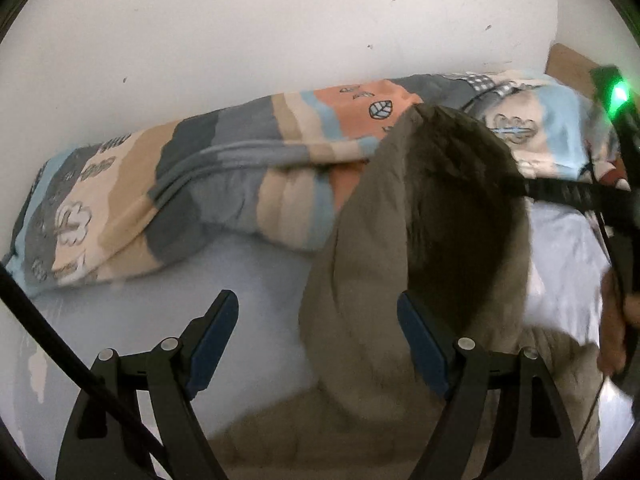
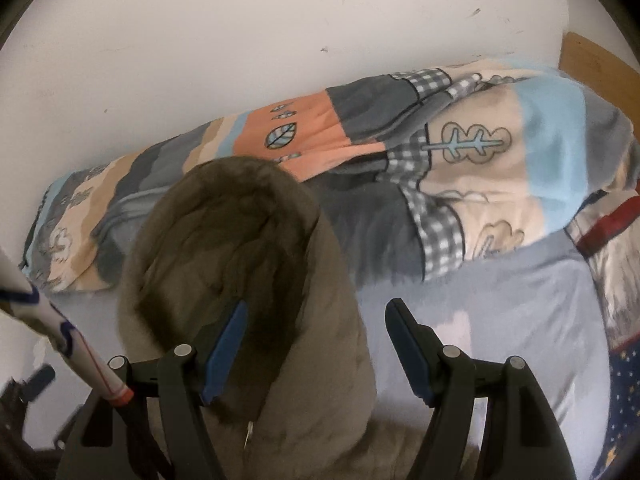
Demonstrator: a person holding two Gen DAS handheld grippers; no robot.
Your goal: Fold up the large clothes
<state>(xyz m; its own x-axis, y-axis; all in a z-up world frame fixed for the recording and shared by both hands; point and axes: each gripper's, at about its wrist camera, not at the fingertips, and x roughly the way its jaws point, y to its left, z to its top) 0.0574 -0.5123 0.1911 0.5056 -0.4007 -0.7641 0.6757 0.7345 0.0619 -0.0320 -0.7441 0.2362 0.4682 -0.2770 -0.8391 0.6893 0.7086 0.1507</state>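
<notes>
Hovering wide open and empty over the coat lying hood-up on the bed, left gripper and right gripper flanking it, seemingly lining up for a fold.

A bed (pale blue sheet) carries a patterned quilt and olive coat.

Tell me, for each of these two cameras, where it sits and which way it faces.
Left wrist: on the left gripper, looking down over open fingers at the khaki coat on the bed sheet; a hand at the right edge.
Right wrist: on the right gripper, angled down at the coat; only its open fingers show.
Shared: the coat, patterned quilt, white wall.
</notes>
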